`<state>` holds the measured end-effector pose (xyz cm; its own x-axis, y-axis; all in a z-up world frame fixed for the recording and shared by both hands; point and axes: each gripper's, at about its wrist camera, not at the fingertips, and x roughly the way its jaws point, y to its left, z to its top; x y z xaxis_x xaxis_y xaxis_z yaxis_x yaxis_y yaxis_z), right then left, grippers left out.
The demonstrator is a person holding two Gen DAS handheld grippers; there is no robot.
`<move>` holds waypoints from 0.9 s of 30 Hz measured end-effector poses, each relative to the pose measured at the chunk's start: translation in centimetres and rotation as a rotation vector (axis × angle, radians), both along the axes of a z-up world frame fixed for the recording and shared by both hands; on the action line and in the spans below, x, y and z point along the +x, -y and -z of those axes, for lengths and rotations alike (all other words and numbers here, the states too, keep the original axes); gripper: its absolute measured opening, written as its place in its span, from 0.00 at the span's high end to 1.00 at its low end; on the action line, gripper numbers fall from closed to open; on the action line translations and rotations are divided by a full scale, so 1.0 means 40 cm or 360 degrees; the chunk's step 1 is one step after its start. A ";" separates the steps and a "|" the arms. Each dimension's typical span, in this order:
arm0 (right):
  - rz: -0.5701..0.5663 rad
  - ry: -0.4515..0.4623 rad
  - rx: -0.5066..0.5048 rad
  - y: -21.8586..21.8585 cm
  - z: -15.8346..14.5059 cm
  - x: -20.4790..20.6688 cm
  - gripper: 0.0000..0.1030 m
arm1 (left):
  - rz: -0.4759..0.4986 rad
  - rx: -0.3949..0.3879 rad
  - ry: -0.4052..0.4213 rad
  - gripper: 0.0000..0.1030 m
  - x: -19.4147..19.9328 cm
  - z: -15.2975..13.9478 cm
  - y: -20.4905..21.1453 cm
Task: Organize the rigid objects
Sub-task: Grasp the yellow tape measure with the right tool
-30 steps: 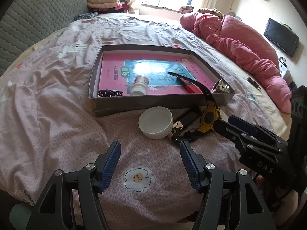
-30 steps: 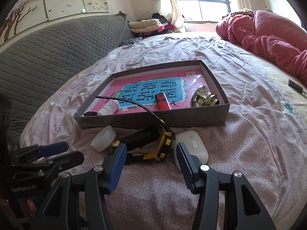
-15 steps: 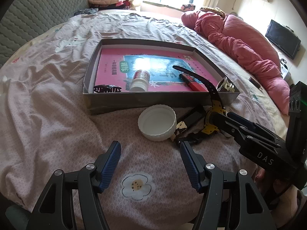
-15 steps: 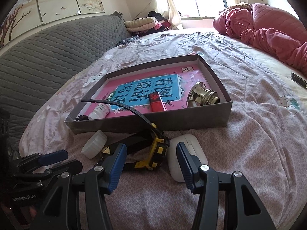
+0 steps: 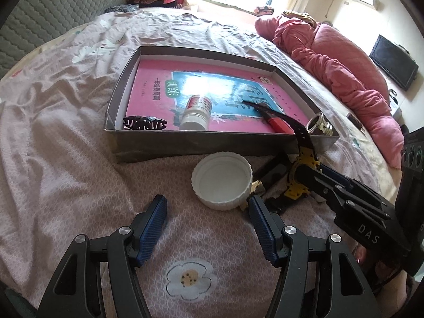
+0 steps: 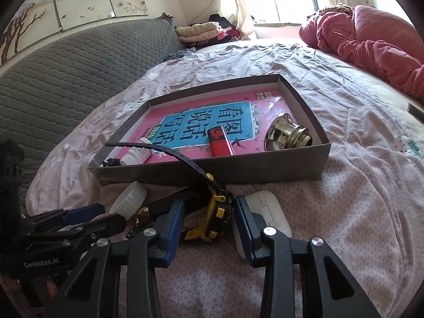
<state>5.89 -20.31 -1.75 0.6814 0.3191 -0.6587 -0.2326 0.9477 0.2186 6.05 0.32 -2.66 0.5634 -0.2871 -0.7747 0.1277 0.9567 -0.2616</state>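
Two grippers: over bedspread.
Right gripper [image 6: 208, 221]: jaws just closing round watch [image 6: 217, 212], contact unclear.
Left gripper [image 5: 206, 222]: agape, empty.
Next: box [image 6: 265, 171].

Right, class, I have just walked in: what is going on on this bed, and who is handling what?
A person is tidying small hard items into a shallow grey box on the bed, using a handheld gripper in each hand. The right gripper has just been closing around a yellow and black watch lying in front of the box; its jaws straddle it, but a firm grip is not clear. The left gripper is open, near a white lid. A small white bottle, a red lighter and a brass knob are already in the box.
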 end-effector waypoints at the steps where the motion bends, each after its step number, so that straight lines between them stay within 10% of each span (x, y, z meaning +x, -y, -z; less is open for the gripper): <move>1: -0.0006 0.0001 -0.0006 -0.003 0.001 0.003 0.62 | -0.0001 -0.0002 -0.0001 0.36 0.003 0.002 0.000; 27: -0.0084 -0.0031 -0.0039 -0.031 0.026 0.041 0.73 | -0.0022 -0.0178 -0.0010 0.33 0.074 0.032 -0.013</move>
